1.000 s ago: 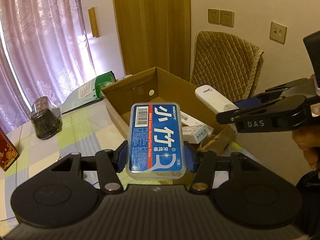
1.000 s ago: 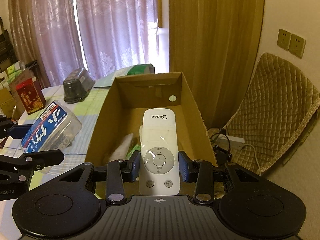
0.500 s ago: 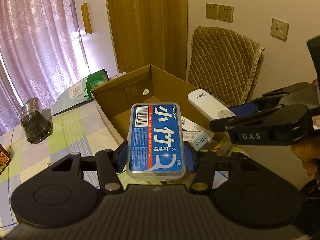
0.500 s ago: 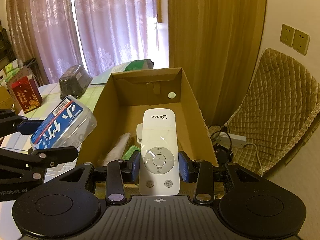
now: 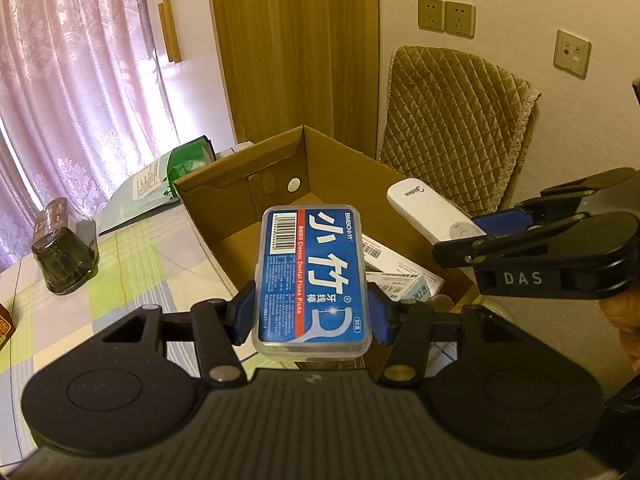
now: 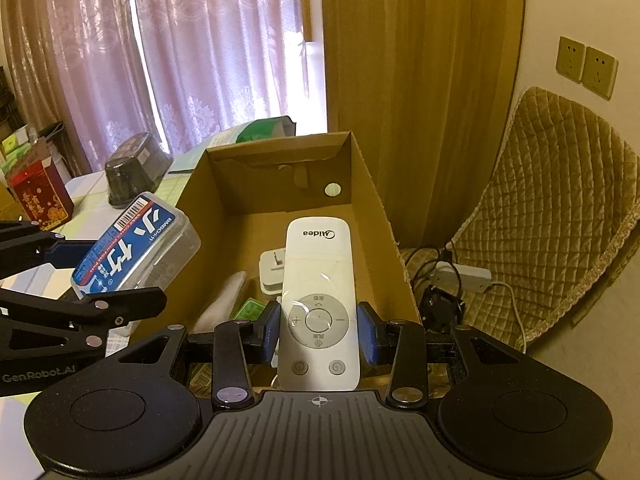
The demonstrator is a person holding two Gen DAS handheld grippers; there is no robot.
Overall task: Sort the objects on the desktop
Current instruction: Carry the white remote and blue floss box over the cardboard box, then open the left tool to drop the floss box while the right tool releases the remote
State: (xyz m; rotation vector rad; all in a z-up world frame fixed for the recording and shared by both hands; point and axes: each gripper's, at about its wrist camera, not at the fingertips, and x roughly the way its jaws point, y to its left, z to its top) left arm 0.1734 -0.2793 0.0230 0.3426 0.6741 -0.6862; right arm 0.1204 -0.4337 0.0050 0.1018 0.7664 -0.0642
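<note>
We hold two items over the cardboard box.
Our left gripper clamps a floss-pick box; our right gripper clamps a white Midea remote.

a checked tablecloth in pale green and grey covers the table. on it sits a dark plastic container, wrapped in clear film, and further off a red box with gold print. a green-and-white bag lies flat near the window. pink lace curtains hang beside a tan drape — light comes through between them. a quilted chair stands against the wall, a white power strip with tangled cords on the floor below it. wall sockets sit above the chair.
</note>
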